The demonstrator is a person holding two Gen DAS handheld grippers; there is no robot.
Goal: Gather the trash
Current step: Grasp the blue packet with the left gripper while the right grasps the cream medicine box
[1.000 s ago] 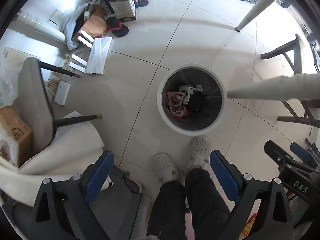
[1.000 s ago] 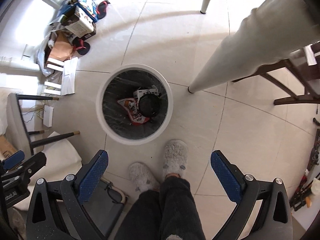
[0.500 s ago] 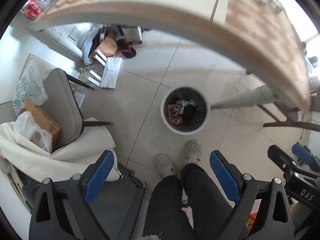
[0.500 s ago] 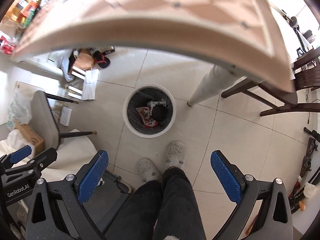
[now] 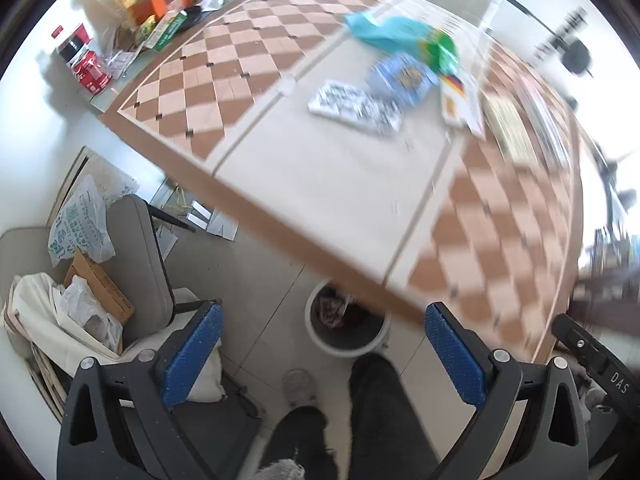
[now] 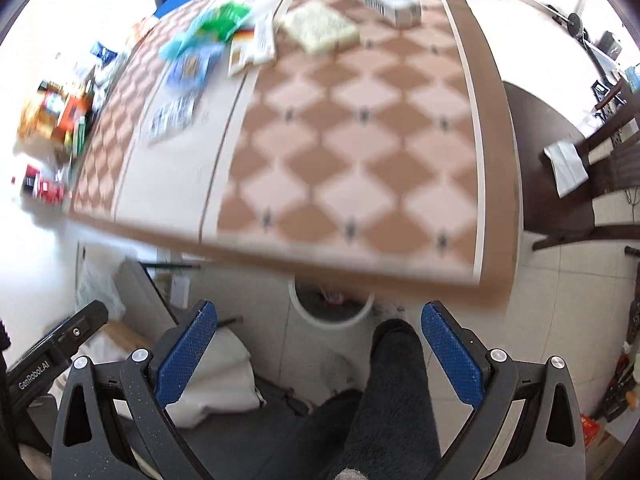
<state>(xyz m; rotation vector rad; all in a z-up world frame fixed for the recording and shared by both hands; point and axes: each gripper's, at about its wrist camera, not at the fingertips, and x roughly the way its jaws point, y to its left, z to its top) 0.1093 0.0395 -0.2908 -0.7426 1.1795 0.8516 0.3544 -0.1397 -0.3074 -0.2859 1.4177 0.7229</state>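
One trash bin (image 5: 347, 326) upright on floor, mouth up, half under near table (image 5: 328, 184) edge. Four wrappers (image 5: 356, 106) on tabletop, far. Left gripper (image 5: 322, 350), right gripper (image 6: 318, 344): fingers spread, empty.

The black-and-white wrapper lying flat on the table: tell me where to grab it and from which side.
Grip the black-and-white wrapper at its near long edge, coming in low from the table's front side. It lies flat, with bare tabletop in front of it and the blue packet close behind it. Both claws are open and empty.
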